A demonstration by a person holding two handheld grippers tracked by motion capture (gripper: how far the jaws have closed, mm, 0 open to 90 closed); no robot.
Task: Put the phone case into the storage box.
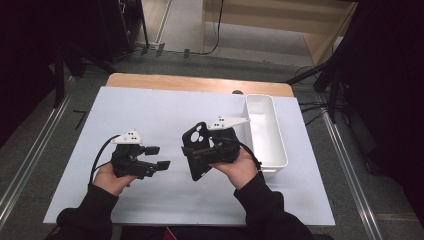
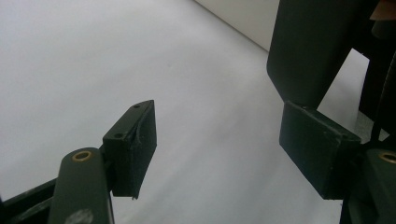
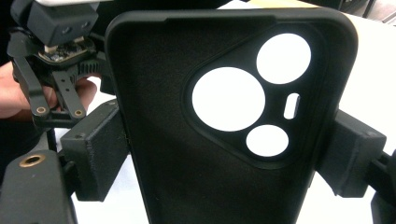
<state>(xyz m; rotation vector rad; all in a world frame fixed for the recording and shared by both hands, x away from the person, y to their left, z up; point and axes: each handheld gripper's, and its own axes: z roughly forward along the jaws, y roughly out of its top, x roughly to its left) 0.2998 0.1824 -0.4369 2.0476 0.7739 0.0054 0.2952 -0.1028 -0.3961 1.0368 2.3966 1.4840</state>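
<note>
Mid-table over the white mat (image 1: 150, 110), the right gripper (image 1: 200, 156) has its jaws clamped across the width of a black phone case (image 1: 196, 147), held upright clear of the mat, camera cutouts toward the far end. The left gripper (image 1: 156, 157) sits just beside it, jaws about two-thirds apart with nothing between them. Risk: the case is soft and pinched only at its edges, so it could flex or twist out of the pads (image 3: 95, 154) if the left gripper nudges it, landing short of the white bin (image 1: 265, 130).
</note>
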